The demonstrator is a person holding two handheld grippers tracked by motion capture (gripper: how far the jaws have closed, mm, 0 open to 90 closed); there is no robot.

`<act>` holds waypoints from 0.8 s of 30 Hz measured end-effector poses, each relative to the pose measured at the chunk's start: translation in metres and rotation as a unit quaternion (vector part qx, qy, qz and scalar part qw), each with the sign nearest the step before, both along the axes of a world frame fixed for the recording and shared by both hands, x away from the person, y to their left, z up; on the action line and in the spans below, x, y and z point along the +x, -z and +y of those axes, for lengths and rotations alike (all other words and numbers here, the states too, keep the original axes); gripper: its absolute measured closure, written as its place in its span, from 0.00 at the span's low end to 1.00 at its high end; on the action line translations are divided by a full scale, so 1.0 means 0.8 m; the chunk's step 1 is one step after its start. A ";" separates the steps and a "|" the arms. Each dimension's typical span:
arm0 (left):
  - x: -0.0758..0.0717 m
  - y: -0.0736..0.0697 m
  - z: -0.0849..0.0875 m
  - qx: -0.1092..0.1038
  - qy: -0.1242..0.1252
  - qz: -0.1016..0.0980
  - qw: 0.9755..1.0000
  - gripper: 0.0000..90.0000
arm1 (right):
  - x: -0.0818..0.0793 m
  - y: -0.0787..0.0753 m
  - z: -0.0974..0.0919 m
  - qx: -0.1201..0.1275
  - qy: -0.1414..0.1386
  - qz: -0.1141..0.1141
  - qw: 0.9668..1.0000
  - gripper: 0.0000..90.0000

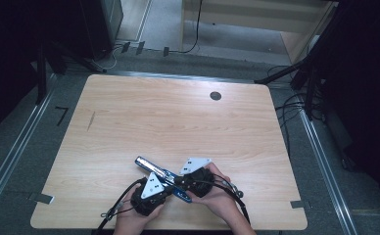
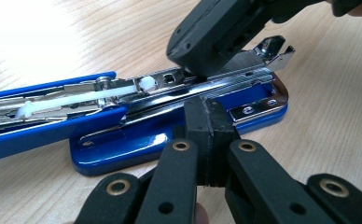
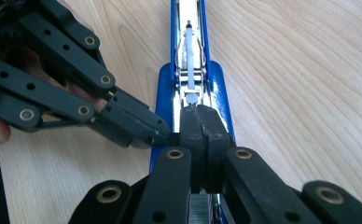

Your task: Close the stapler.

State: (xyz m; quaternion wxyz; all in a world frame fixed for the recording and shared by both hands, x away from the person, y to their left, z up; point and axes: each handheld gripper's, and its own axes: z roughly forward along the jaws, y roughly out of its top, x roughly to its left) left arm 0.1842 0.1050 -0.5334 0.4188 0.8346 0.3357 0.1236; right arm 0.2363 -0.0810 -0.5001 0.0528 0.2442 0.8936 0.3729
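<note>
The blue metal stapler [image 2: 179, 126] lies flipped open near the wooden table's [image 1: 188, 117] front edge. The left gripper [image 2: 210, 122], jaws pressed together, braces its base while the right gripper [image 3: 201, 126], likewise closed, presses into the staple channel, probably seating staples.

desk: light wood top [image 1: 178, 122], rounded corners
grommet: dark round hole [image 1: 215, 96] near the far edge
cables: black, on the floor [image 1: 291, 105] right of the desk
tape: grey strips [image 1: 41, 198] at the near corners
</note>
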 end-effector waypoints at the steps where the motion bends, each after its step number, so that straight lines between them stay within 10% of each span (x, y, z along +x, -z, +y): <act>1: 0.000 0.000 0.000 -0.001 0.000 0.000 1.000 1.00 | 0.000 0.000 -0.002 0.000 -0.003 -0.001 1.000 1.00; 24: 0.000 0.000 0.001 -0.001 -0.003 0.000 1.000 1.00 | -0.005 -0.002 -0.019 0.020 0.005 0.005 1.000 1.00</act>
